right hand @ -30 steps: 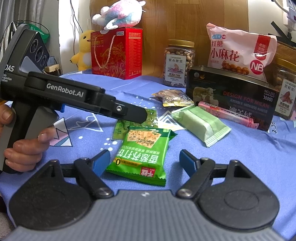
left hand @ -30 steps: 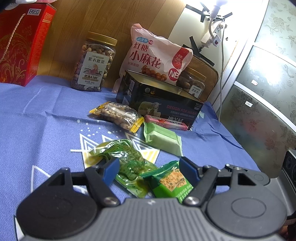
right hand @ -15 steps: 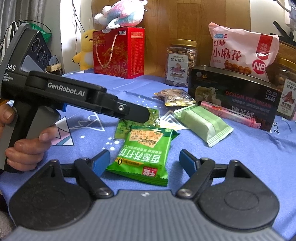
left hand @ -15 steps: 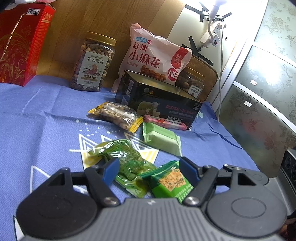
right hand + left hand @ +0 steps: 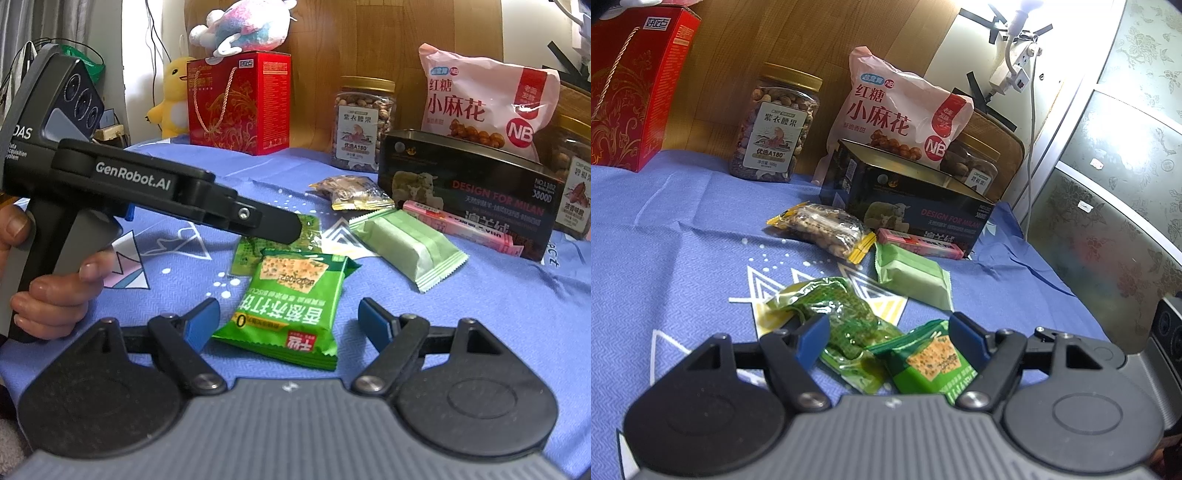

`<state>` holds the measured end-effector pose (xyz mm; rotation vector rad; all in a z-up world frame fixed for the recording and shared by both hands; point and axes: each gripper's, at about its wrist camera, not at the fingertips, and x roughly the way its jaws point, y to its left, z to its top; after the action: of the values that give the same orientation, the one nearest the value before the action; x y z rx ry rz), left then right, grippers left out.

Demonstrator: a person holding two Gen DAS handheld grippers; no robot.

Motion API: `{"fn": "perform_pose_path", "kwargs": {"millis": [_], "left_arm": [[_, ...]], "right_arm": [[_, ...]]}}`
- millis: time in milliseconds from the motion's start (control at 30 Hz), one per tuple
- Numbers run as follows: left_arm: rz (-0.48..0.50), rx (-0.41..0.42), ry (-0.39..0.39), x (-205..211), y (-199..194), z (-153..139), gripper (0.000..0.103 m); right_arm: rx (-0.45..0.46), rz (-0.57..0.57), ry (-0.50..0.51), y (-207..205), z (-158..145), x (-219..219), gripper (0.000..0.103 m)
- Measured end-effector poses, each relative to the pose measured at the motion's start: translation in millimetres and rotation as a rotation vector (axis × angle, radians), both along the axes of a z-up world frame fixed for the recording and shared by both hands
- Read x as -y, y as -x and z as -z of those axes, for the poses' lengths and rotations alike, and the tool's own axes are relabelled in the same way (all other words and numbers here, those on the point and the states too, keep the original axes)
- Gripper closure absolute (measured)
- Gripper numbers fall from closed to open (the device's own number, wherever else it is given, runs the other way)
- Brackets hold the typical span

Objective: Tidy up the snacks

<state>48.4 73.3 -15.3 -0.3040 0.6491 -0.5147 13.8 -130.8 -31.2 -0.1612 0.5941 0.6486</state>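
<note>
**Light, crinkly packets, best pinched across the flat body**

The green cracker packet (image 5: 291, 302) lies flat on the blue cloth (image 5: 498, 306), straight in front of the right gripper (image 5: 288, 325). That gripper's jaws stand wide apart on either side of the packet's near end, touching nothing. The packet looks light and thin, with a slick film wrapper and brittle crackers inside, so a gentle pinch across the narrow width near the middle seems safer than grabbing a sealed end, which would likely fold or slip. It is bright green with white lettering and a picture of a speckled cracker.

The left gripper (image 5: 886, 339) is partly open and empty too, its blue pads (image 5: 812, 341) over a clear green candy bag (image 5: 846, 321) that sits just beside the cracker packet. That bag looks soft, lumpy and crumpled; it should deform under the pads, so a hold on the bulk seems best.

Further back lie a pale green wafer packet (image 5: 410, 243), a peanut packet (image 5: 823, 229) and a pink bar (image 5: 919, 243), near a dark tin box (image 5: 469, 192).
</note>
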Motion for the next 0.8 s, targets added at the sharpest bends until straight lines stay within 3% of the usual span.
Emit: {"fn": "perform_pose_path", "kwargs": {"millis": [800], "left_arm": [[0.003,0.002,0.000,2.7,1.3,-0.1,0.030]], "right_arm": [[-0.001,0.001,0.002,0.3,-0.2,-0.8,0.020]]}}
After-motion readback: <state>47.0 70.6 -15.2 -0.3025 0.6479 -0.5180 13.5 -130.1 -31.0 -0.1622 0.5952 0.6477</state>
